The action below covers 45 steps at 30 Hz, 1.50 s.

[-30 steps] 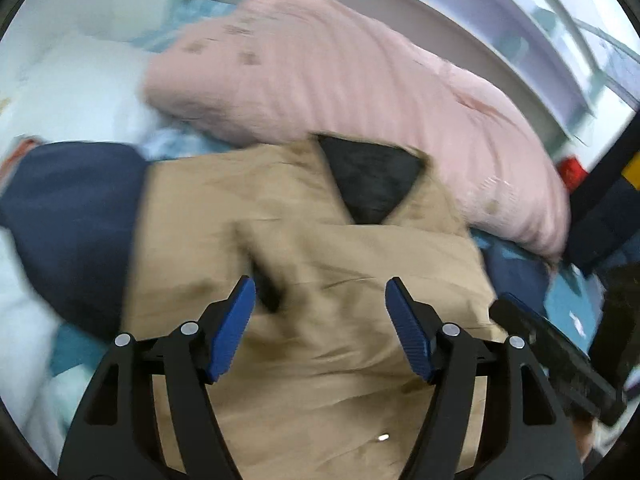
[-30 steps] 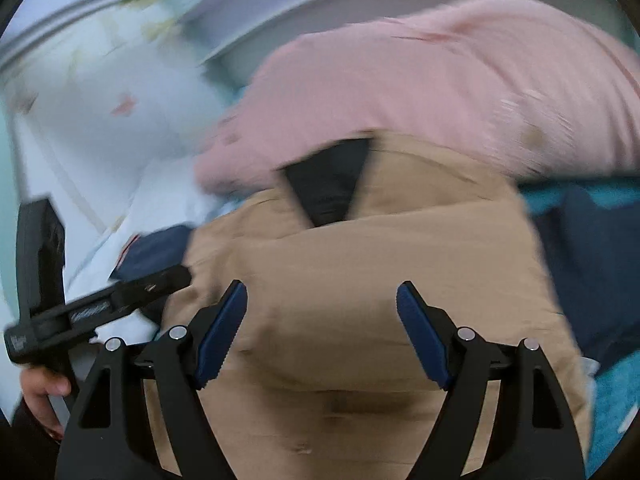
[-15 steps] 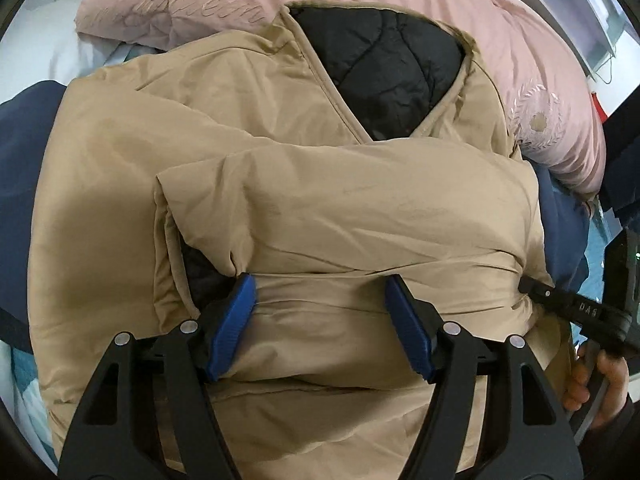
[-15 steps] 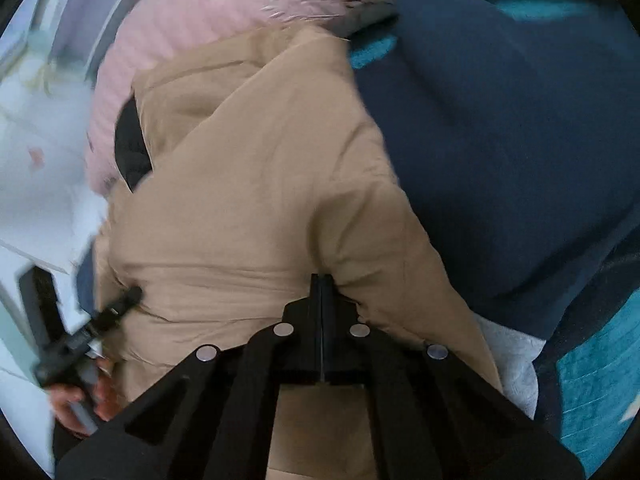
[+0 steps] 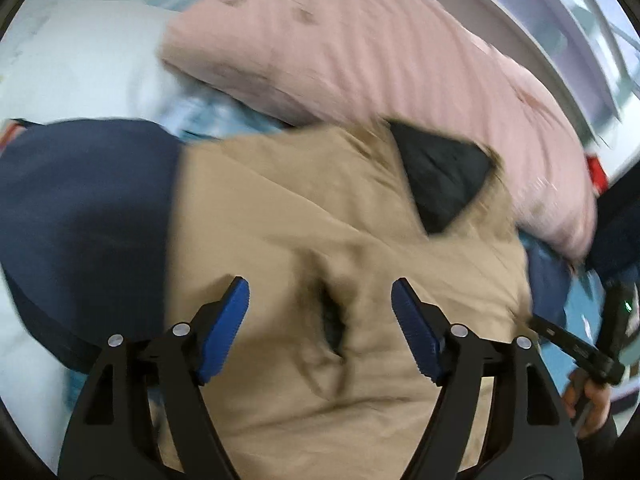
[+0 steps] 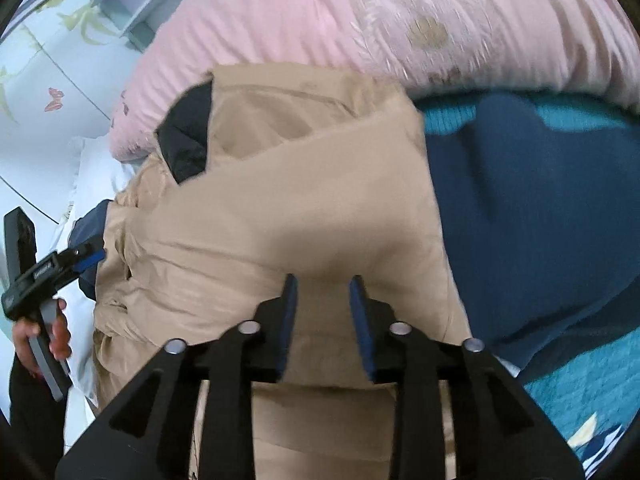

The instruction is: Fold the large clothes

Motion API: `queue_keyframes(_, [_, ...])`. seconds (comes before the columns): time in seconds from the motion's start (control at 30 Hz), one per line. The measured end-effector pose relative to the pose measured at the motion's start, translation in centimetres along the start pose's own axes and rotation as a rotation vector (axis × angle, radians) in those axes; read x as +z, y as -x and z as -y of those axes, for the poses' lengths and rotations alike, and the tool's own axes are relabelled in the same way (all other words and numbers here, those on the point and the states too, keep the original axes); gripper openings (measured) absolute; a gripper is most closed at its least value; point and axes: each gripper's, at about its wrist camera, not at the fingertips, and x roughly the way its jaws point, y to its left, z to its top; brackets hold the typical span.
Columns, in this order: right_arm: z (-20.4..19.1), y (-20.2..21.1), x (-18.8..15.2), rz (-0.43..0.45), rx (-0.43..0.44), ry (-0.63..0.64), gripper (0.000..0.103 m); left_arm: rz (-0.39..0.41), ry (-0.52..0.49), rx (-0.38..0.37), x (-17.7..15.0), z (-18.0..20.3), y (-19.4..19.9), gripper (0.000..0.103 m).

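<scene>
A tan padded jacket (image 5: 320,224) with black quilted lining (image 5: 440,176) lies folded on the bed, sleeves across its front; it also shows in the right wrist view (image 6: 304,216). My left gripper (image 5: 320,300) is open and empty, above the jacket's middle over a dark crease. My right gripper (image 6: 323,296) hangs over the jacket's lower right edge, jaws partly apart with a narrow gap, nothing between them. Each gripper appears in the other's view: the right one (image 5: 576,344) and the left one (image 6: 52,268).
A pink quilt (image 5: 380,64) lies bunched behind the jacket, also in the right wrist view (image 6: 400,28). Navy garments lie on both sides (image 5: 80,208) (image 6: 532,208). A teal bedspread (image 6: 580,380) lies beneath. White bedding (image 5: 80,60) is at far left.
My left gripper has pulled back and up from the jacket, still open. My right gripper, shut half a second ago, has parted its jaws and let go of the jacket's edge.
</scene>
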Motion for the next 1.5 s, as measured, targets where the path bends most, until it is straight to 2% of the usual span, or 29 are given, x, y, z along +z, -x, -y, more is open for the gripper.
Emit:
queue_keyframes(0.07, [-0.3,0.1,0.8,0.009,-0.020,0.016,0.038,-0.004,0.017,0.026,1.2,-1.4,-0.1,0.076])
queue_keyframes(0.2, [-0.2,-0.2,3.3,0.020,-0.043,0.022,0.038,-0.045,0.065,-0.023,3.1,-3.8,-1.5,0.076])
queue_keyframes(0.37, [1.1,-1.3,5.8,0.018,-0.051,-0.015,0.039,-0.099,0.115,0.009,4.9,-5.6,-4.1,0.076])
queue_keyframes(0.47, [2.4,-2.1,6.9,0.015,-0.058,-0.055,0.040,-0.095,0.109,0.045,5.4,-6.1,-4.7,0.076])
queue_keyframes(0.53, [2.9,-2.2,7.3,0.020,-0.059,-0.066,0.040,-0.090,0.131,0.041,5.6,-6.6,-4.8,0.076])
queue_keyframes(0.7, [3.9,-2.7,7.5,0.002,-0.059,-0.070,0.040,-0.104,0.121,0.058,6.0,-6.5,-5.8,0.076])
queue_keyframes(0.93, [5.4,-3.2,8.7,0.012,-0.025,-0.154,0.043,-0.096,0.104,0.040,6.3,-5.6,-6.5,0.075])
queue_keyframes(1.13, [6.8,-4.6,10.0,0.009,-0.021,-0.224,0.048,-0.114,0.083,0.039,6.4,-5.4,-6.7,0.063])
queue_keyframes(1.33, [7.1,-7.1,10.8,-0.021,-0.046,-0.237,0.050,-0.110,0.061,0.050,6.4,-5.4,-7.1,0.062])
queue_keyframes(1.4, [6.9,-7.7,10.7,-0.026,-0.042,-0.221,0.037,-0.108,0.054,0.058,6.4,-5.2,-7.1,0.059])
queue_keyframes(1.43, [6.6,-7.7,10.6,-0.018,-0.048,-0.199,0.029,-0.108,0.050,0.059,6.4,-5.2,-7.1,0.052])
queue_keyframes(1.47, [6.1,-7.7,10.4,-0.014,-0.053,-0.175,0.022,-0.106,0.048,0.058,6.3,-5.2,-7.0,0.050])
queue_keyframes(1.5, [5.7,-7.5,10.3,-0.008,-0.059,-0.153,0.018,-0.097,0.049,0.052,6.2,-5.2,-6.8,0.046])
